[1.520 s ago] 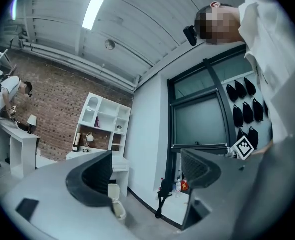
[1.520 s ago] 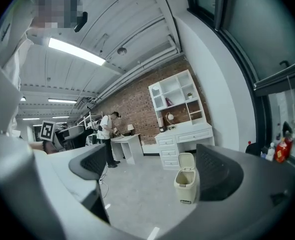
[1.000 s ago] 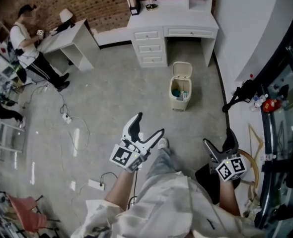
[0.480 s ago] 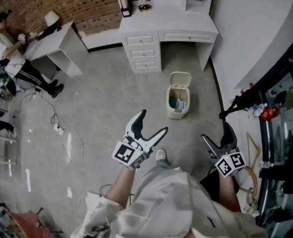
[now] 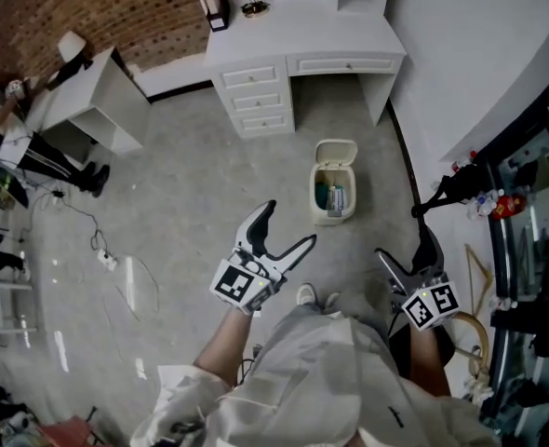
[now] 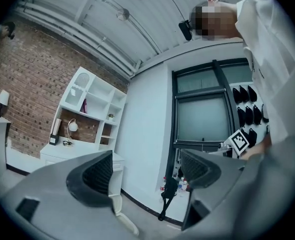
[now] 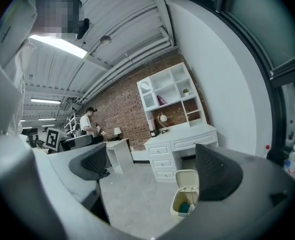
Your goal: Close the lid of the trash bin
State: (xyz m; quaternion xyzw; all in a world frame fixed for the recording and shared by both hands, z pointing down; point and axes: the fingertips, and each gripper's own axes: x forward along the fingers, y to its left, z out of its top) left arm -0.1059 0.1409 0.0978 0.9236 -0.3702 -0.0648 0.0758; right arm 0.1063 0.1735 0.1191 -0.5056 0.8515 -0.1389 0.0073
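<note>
While the left gripper [image 5: 291, 223] and right gripper [image 5: 403, 241] hang at lower centre, jaws apart and empty, the bin [image 5: 334, 196] stands mid-frame on grey concrete floor [image 5: 191, 184], lid [image 5: 336, 151] up, below a white desk [image 5: 302, 35] and brick wall [image 5: 116, 7].

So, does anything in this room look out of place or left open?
The trash bin on the floor before the white desk stands with its lid tipped up, so items inside show. A power strip with loose cables lies on the floor at the left.
</note>
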